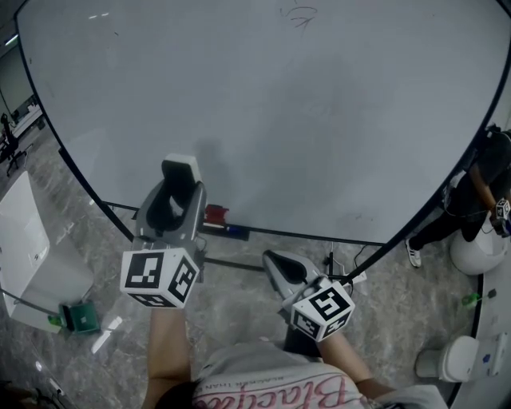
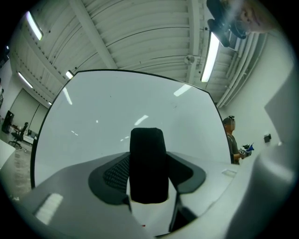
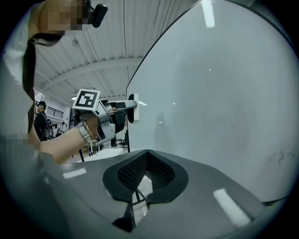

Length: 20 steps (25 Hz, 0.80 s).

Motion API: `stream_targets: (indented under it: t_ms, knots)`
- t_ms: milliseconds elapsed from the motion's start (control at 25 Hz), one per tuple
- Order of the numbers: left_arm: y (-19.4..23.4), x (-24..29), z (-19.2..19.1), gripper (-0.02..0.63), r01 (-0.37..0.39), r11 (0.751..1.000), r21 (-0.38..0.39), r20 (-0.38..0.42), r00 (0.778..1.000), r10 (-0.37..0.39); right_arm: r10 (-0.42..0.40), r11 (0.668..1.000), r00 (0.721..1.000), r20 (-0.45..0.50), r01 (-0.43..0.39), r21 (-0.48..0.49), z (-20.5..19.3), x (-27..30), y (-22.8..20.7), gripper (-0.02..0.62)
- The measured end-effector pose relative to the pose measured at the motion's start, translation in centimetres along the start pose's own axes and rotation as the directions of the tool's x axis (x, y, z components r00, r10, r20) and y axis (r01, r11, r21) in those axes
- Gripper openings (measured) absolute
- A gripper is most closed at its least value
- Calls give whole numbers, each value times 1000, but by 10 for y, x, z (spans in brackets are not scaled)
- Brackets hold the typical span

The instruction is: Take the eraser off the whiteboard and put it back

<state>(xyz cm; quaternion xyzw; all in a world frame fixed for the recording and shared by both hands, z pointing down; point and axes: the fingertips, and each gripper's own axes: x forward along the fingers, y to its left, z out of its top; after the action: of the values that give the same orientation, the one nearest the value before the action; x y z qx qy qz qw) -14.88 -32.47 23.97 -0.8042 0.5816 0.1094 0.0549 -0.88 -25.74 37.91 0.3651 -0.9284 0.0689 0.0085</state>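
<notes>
— What have your left tongs [image 1: 176,200] got?
— The eraser [image 2: 148,165]. My jaws are clamped on its two sides. It is a rounded block with a white plastic body, and its matte, fuzzy black felt face looks back along the jaws.
— Is it on the whiteboard [image 1: 303,120]?
— It is close in front of it, near the bottom edge toward the lower left corner. Whether it touches I cannot tell.
— And the right tongs [image 3: 146,156]?
— The jaws are drawn together at the tips with nothing between them. The black pads are ribbed in a fine grid and the shells are smooth grey plastic. They hang below the board's bottom edge.
— The board itself?
— Broad, glossy and pale grey, in a thin dark frame, with a faint scribble [image 1: 299,16] by the top edge. On the ledge along the bottom edge sit a small red thing [image 1: 215,212] and a blue one [image 1: 236,232].
— The room?
— A grey veined stone floor [image 1: 104,264], a ribbed white ceiling with tube lights [image 2: 211,56], and a person [image 1: 479,192] in dark clothes past the board's right edge.
</notes>
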Motion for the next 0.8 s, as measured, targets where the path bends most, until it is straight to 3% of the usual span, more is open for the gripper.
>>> stream_targets:
  t_ms: [440,800]
  knots:
    - [5,70,48,227,-11,994,110,28,1000,8,-4,1000,1000,-2,4,-15,2,-2,-1,2]
    - [4,120,64,227,-21,987,160,14,1000,19,-15,999,1000,1,15,-31,6,-5,-5,2]
